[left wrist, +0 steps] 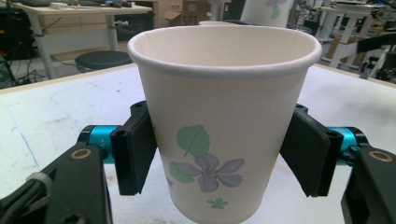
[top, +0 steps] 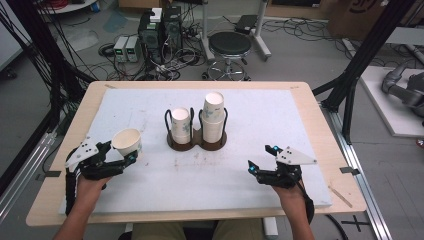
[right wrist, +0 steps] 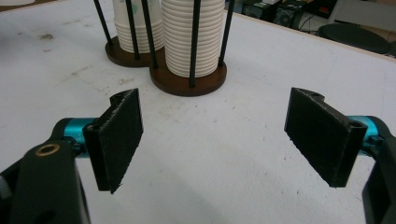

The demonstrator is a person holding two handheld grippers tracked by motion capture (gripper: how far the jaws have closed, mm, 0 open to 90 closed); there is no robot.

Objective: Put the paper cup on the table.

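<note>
My left tool (top: 121,159) grips a flowered paper cup (top: 127,142), upright, pads pressed on both its sides, over the near-left part of the white tabletop (top: 260,125). My right tool (top: 261,159) rests at the near right, jaws wide with nothing between them. Farther off at the centre, the dark wire cup holder (top: 196,141) carries two stacks of cups.

my table (top: 60,200) is light wood with a scuffed white mat (top: 260,130) covering most of it, and a dark double cup rack (top: 195,142) sits mid-mat holding two stacks.
</note>
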